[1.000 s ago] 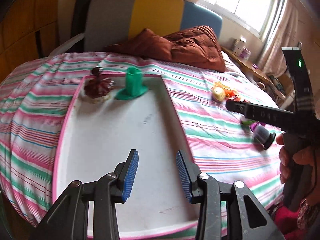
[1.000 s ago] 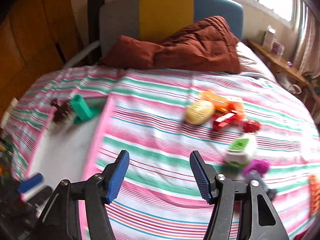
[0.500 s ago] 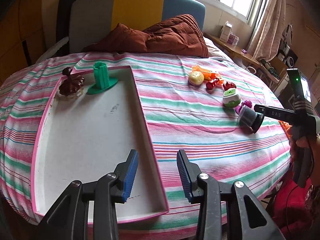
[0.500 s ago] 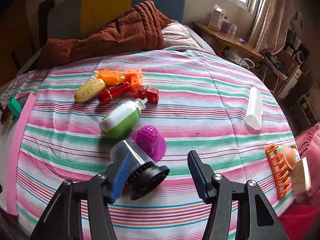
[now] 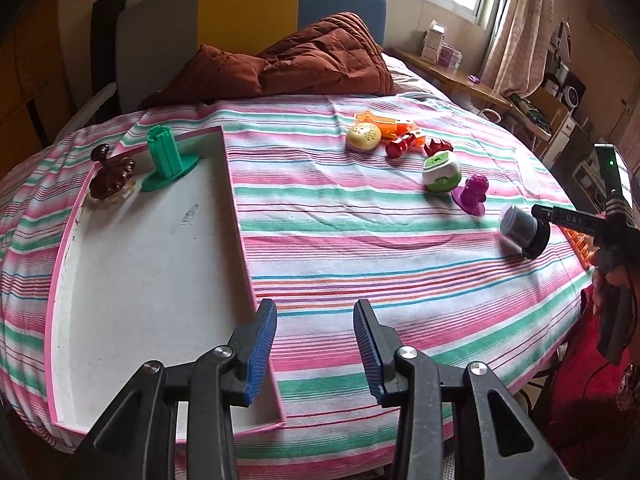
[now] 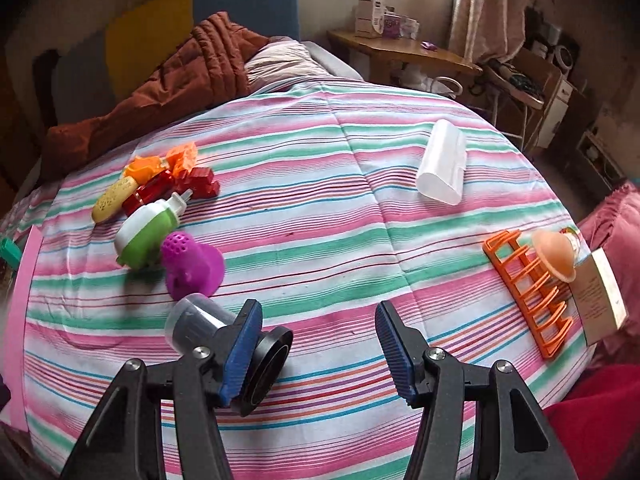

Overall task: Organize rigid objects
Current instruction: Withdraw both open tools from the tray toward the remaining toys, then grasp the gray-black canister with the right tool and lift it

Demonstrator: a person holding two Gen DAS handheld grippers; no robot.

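Left wrist view: your left gripper (image 5: 315,344) hangs over the near edge of the bed (image 5: 360,248), fingers spread, nothing between them. Below and to the left lies the pink-rimmed tray (image 5: 236,200), already carrying a green stand (image 5: 166,158) and a dark brown figurine (image 5: 110,174) at its far end. The loose toys cluster toward the bed's far right. The grey cup with a black base (image 5: 524,230) lies on its side near the right edge, just at the tip of your right gripper.

Right wrist view: your right gripper (image 6: 318,350) is low over the striped sheet, fingers spread wide, holding nothing. The grey cup sits partly behind the left finger (image 6: 240,354), not between the two; whether they touch, I cannot tell. A purple cone (image 6: 192,266) and a green-and-white bottle (image 6: 146,232) lie just beyond it. A white case (image 6: 442,166) and an orange rack (image 6: 528,300) lie toward the right edge.

Handling, as judged: the cup looks like light, hard plastic, smooth and apt to roll on the soft bedding. Shift left so the barrel falls between the fingers, and pinch across the grey body, not the flared black rim.
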